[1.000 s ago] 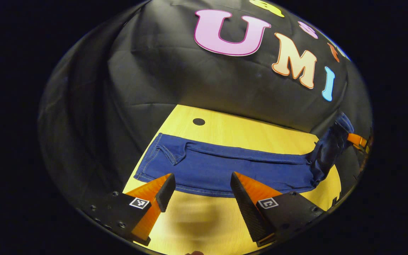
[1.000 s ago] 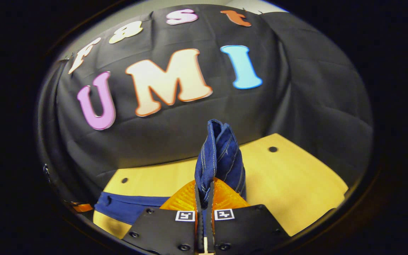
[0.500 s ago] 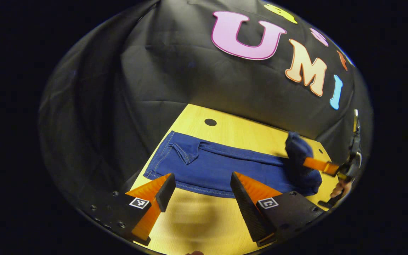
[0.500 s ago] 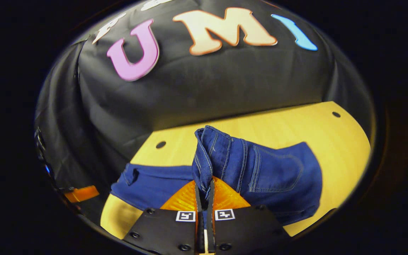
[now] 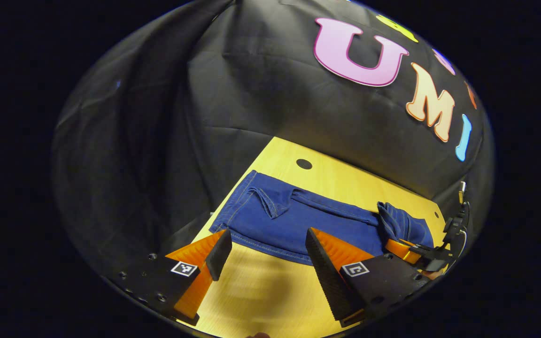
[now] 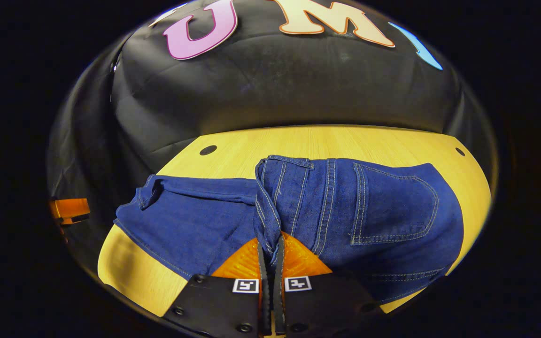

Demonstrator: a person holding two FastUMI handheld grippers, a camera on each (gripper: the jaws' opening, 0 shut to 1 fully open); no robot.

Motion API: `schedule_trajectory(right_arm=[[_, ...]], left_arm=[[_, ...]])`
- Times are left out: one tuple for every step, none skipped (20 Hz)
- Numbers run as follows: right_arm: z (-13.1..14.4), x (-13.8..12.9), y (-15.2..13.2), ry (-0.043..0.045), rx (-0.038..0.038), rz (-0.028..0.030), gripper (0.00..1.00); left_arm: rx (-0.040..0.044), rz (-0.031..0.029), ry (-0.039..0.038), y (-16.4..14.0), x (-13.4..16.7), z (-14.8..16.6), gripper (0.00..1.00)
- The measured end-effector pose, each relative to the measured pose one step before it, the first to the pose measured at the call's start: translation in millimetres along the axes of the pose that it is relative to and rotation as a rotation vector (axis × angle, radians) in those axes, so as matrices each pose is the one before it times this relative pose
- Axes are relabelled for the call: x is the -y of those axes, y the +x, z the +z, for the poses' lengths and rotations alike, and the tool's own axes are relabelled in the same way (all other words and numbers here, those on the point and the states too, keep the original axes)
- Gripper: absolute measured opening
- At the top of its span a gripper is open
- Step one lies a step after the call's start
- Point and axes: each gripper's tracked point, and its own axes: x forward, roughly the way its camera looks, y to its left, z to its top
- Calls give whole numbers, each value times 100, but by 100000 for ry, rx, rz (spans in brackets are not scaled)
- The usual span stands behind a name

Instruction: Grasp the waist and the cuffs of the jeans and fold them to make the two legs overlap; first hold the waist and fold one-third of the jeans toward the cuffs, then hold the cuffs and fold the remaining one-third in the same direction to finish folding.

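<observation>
jeans point(image 6: 195, 220) lie on the table point(image 6: 345, 141), legs overlapped, long axis running crosswise ahead of the right gripper point(image 6: 270, 263). its fingers are clenched on the waist point(image 6: 270, 206), folded over toward the cuffs. left gripper point(image 5: 263, 249) is spread wide, empty, near edge of cuffs point(image 5: 242, 211) just ahead, so nearer for the cuff grasp.

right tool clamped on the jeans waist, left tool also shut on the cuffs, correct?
Not quite. The right tool is clamped on the jeans waist, but the left tool is open over the table, holding nothing, as the left gripper view shows.
</observation>
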Motion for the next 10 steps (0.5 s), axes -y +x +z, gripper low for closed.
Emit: schedule_trajectory(right_arm=[[-62, -174, -8, 1179, -665, 2059, 14], [83, -890, -456, 2507, -1016, 4424, 28], [74, -1072, -70, 2664, -1021, 4432, 42], [-45, -961, -133, 1614, -270, 3093, 55], [75, -438, -420, -16, -93, 1448, 69], [206, 119, -508, -1358, -146, -488, 83], [16, -27, -883, -1523, -756, 580, 97], [-9, -229, -1157, -1476, -362, 711, 97], [547, 69, -1072, -364, 1152, 864, 99], [863, 42, -1369, 908, 2474, 1203, 99]], left_arm=[[-473, 829, 983, 406, -479, 56, 96], [-707, 945, 961, 484, -613, 9, 95], [-317, 265, 931, 552, -391, 147, 96], [-496, -15, 479, 568, -237, 260, 96], [-91, -539, 403, 884, -389, 49, 95], [-55, -1257, 481, 852, -225, 166, 96], [-807, -959, 375, 736, -211, -222, 95], [-931, -349, 459, 716, -367, -117, 95], [-1257, -353, 617, 823, -440, -292, 96], [-524, -105, 666, 705, -387, -48, 96]])
